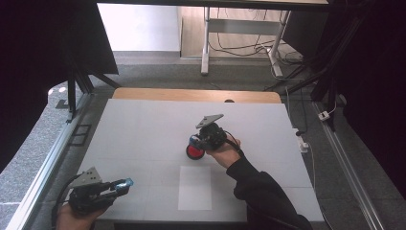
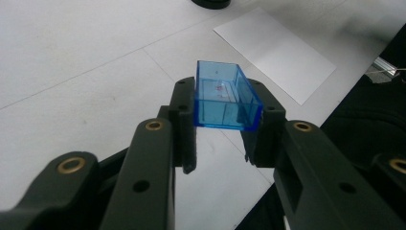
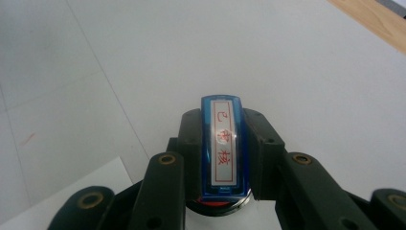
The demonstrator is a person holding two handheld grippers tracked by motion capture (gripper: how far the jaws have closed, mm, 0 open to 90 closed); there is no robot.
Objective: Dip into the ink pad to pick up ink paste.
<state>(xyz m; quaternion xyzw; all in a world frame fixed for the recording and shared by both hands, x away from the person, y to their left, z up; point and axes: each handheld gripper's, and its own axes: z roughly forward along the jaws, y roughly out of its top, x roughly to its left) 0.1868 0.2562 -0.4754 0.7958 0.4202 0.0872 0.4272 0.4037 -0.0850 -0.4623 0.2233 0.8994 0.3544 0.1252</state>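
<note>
Nearest, at the counter's (image 1: pixel 143 124) front left edge, the left hand-held gripper (image 1: pixel 125 184) is clamped on a clear blue plastic cap (image 2: pixel 225 98), held by its two long sides, just above the surface. A white paper sheet (image 1: pixel 195 188) lies between. Farther off, mid-counter, the right hand-held gripper (image 1: pixel 195 143) is closed on a blue stamp (image 3: pixel 222 143) over a red ink pad (image 1: pixel 194 152). Both plastic pieces look light, rigid and slick; flat-side grips suit them best.
</note>
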